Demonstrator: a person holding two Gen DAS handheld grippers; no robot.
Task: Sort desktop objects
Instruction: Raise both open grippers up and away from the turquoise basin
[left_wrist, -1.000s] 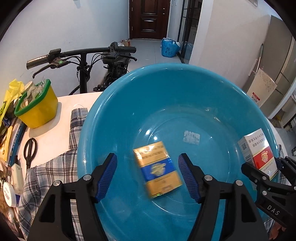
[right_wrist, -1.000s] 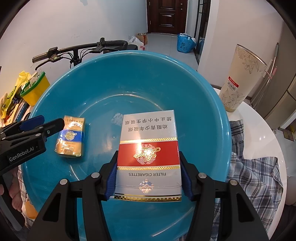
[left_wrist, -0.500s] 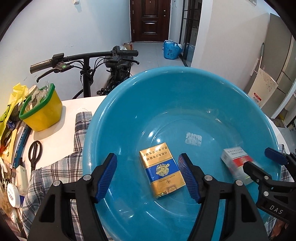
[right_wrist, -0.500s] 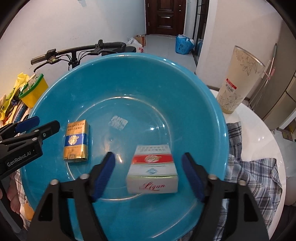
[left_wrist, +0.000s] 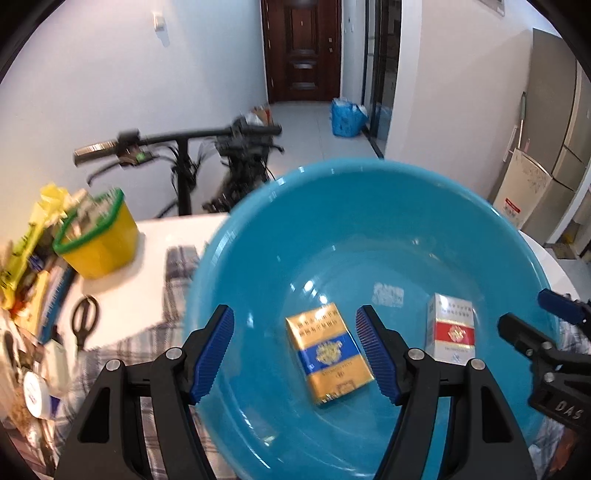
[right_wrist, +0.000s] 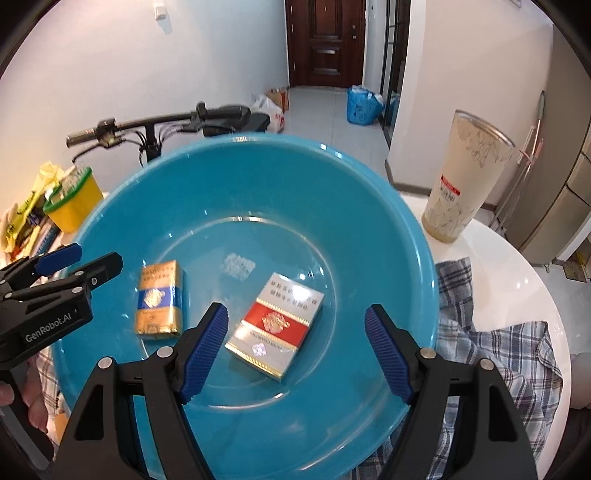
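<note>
Left wrist view. Left tool (left_wrist: 295, 352) hangs wide over the blue basin (left_wrist: 258, 229), holding nothing. The gold-and-blue cigarette pack (left_wrist: 328, 352) lies flat on the basin floor between the blue pads, touching neither. The red-and-silver cigarette pack (left_wrist: 451, 334) lies just to its right, apart from it. Both packs appear deposited, so the step in hand is judged to be clearing the basin. To do it well: lift straight up and keep the pads spread so neither pack gets nudged, then look to the clutter on the counter (left_wrist: 122, 291): scissors (left_wrist: 85, 319), yellow tub (left_wrist: 98, 236).

Right wrist view. Right tool (right_wrist: 295, 352) also gapes wide and empty. The red-and-silver pack sits skewed, face up, its near corner close to the left pad (right_wrist: 203, 354), which should be watched on withdrawal. Gold pack is to its left, unwrinkled, foil glossy. A plaid cloth (right_wrist: 498, 343) lies under the basin.
</note>
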